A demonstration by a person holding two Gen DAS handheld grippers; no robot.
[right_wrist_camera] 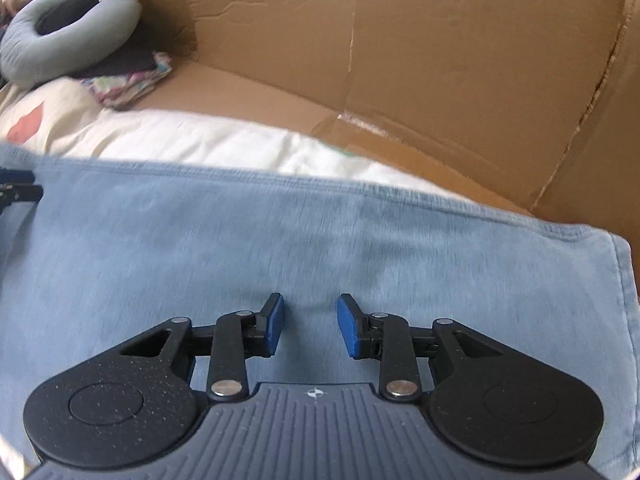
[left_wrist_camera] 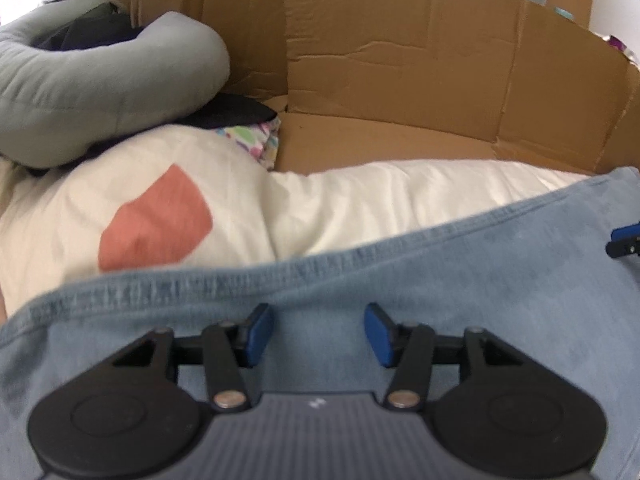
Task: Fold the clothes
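Both our grippers, left (left_wrist_camera: 319, 334) and right (right_wrist_camera: 311, 326), hover with fingers wide, holding nothing, over the blue garment (right_wrist_camera: 280, 240) spread flat on the white bedding (left_wrist_camera: 360, 200) (likely so it lies smooth for folding).

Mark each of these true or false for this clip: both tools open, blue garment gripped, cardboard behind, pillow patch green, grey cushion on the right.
1. Both tools are open. True: left tool and right tool show gaps between the pads.
2. A tool grips the light blue fabric garment. False: neither pinches it.
3. Brown cardboard walls stand behind. True.
4. The cream pillow has a green patch. False: it is reddish.
5. The grey ring-shaped cushion lies on the right. False: left.
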